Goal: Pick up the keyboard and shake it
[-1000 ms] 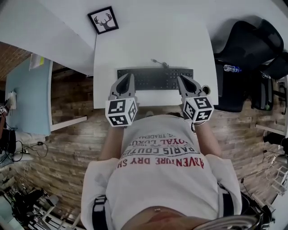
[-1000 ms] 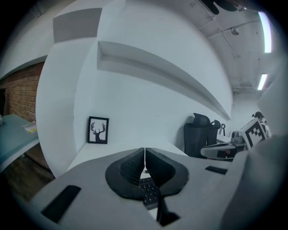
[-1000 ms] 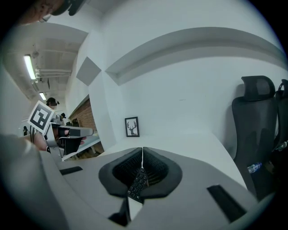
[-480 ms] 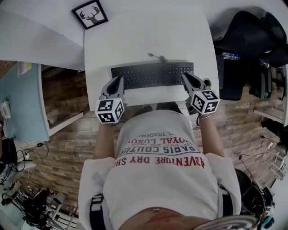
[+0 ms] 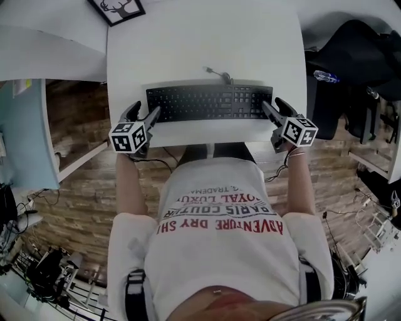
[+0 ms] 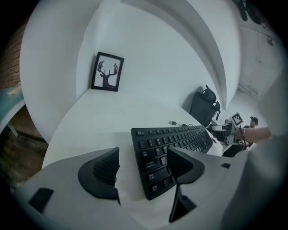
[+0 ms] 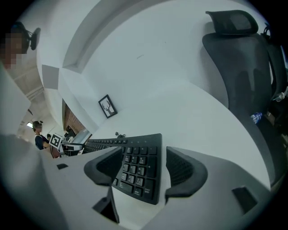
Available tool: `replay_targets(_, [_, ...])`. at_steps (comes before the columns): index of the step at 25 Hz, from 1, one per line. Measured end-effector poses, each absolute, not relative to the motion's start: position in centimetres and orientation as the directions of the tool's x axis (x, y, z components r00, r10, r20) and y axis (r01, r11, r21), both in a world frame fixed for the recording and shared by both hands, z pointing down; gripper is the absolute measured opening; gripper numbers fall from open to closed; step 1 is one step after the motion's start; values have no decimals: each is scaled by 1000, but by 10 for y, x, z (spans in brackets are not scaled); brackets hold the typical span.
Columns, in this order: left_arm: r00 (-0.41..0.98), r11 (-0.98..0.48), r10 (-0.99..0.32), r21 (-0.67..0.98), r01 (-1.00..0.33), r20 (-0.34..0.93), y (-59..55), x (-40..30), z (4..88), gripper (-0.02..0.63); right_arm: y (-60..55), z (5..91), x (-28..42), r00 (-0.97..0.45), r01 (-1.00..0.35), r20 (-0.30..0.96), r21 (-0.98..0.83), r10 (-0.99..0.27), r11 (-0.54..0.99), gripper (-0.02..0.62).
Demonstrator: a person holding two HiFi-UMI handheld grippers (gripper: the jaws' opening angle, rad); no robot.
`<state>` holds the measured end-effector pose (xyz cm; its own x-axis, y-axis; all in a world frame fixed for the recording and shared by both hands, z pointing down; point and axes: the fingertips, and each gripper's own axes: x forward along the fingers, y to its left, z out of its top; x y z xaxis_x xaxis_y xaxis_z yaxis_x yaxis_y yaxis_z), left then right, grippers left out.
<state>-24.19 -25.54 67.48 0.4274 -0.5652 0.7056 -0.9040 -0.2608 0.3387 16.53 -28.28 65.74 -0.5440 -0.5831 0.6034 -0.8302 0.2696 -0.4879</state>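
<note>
**Guide:** You are working through the pick-up step, and the shake is not yet under way. The keyboard [image 5: 210,103] is lying flat on the white table [image 5: 188,44], near its front edge, and is not lifted.

**Checker:** You are holding the left gripper [image 5: 144,111] at the keyboard's left end. Its jaws have just been opening and are standing wide. The near-left corner is sitting between them, and no pad is pressing on it.

**Guide:** You are holding the right gripper [image 5: 273,103] the same way at the number-pad end. Its jaws have also just been opening. That end is lying between them, ungripped.

**Checker:** The next move is probably calling for both grippers to clamp the two ends together and lift evenly. The cable [image 5: 219,74] is trailing from the back edge, so you are likely needing slack there.

**Guide:** You are counting one keyboard, one cable, two grippers, one table, one framed deer picture [image 5: 117,7] and one black chair [image 5: 351,53].
</note>
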Motion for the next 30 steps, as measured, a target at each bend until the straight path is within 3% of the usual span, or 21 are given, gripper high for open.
replay_targets(12, [527,-332,-438,413,-848,728,-265,-223,696,327,-283,694,150,-653,-757,634,-562,-415,333,295])
replay_targets(16, [557,-347,-405,442,-827,725,-265,-221,697,325,-282,699,148,-630,-776,665,-523,-400,352,294])
replay_targets(17, [572,-342,-388,463,-817,722,-265,-220,697,321,-283,700,149,-620,-783,678,-508,-394,359,293])
replay_targets(18, [592,-332,-368,493,-804,717,-265,-218,697,271,-283,701,149,-614,-788,689,-500,-385,360,293])
replay_targets(20, [617,-317,-340,531,-786,710,-266,-215,697,271,-284,701,150,-611,-790,700,-501,-371,354,293])
replay_targets(30, [620,-304,-376,541,-784,688,-264,-213,693,271,-283,700,151,-601,-797,722,-508,-344,326,273])
